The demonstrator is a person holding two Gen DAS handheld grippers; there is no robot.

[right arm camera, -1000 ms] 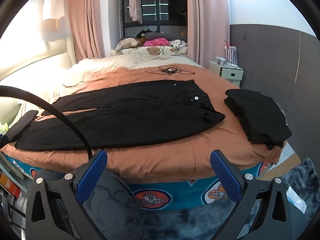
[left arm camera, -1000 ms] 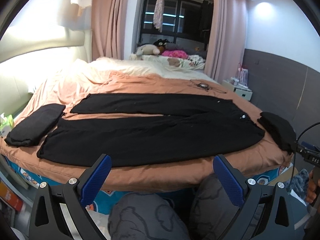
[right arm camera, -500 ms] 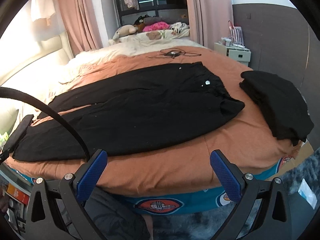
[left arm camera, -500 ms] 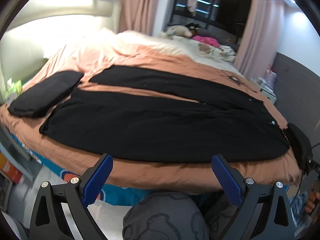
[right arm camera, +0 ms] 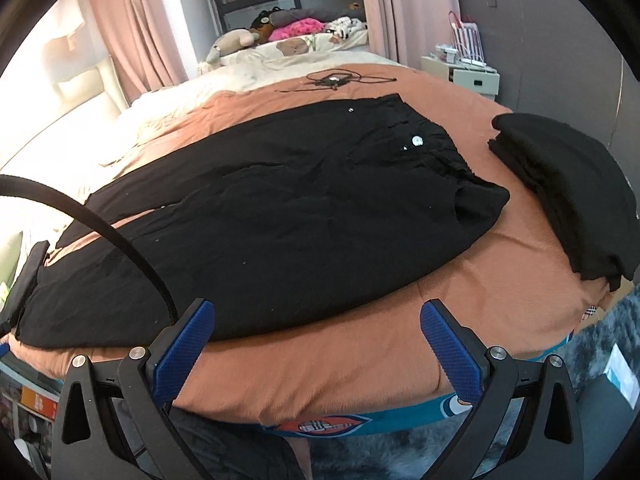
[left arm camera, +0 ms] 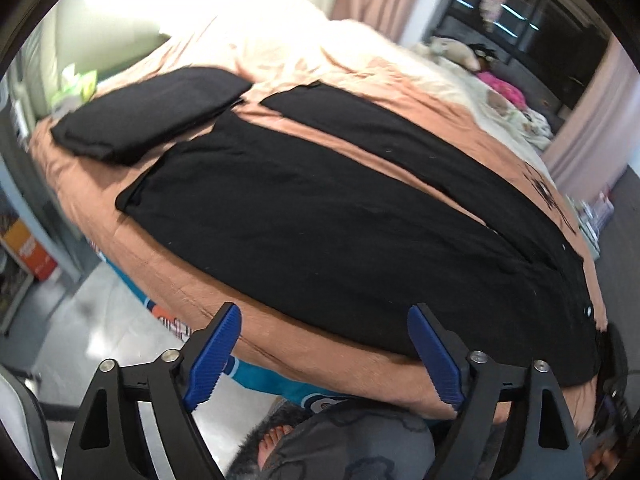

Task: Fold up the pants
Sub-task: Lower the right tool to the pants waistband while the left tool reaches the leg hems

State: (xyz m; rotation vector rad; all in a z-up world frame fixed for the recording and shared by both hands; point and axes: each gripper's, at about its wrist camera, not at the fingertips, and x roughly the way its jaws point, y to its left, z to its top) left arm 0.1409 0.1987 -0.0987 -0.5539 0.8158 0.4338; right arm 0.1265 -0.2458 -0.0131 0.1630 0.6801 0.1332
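Black pants (left arm camera: 344,216) of a soft matte fabric are being displayed flat across a brown-orange bedspread (left arm camera: 172,276), the two long legs lying apart in a narrow V with a strip of cover showing between them. In the right wrist view the pants (right arm camera: 280,216) are being shown from the waist end, where the gathered waistband is bunched and two small pale round buttons are catching the light.

The left gripper (left arm camera: 324,350) is being held wide open above the near edge of the bed, nothing being gripped between its ribbed blue pads (left arm camera: 212,360); it is being kept clear of the cloth. The right gripper (right arm camera: 318,346) is likewise being held spread wide and empty, its textured blue pads (right arm camera: 182,354) set on black angular arms, just short of the near trouser leg.

A folded black garment (left arm camera: 152,114) is being seen as a smooth oblong beside the leg hems. A second dark folded pile (right arm camera: 568,188), thicker and rounded, is being seen just beside the waistband, apart from it. A curved black cable (right arm camera: 120,240) is crossing the right wrist view.
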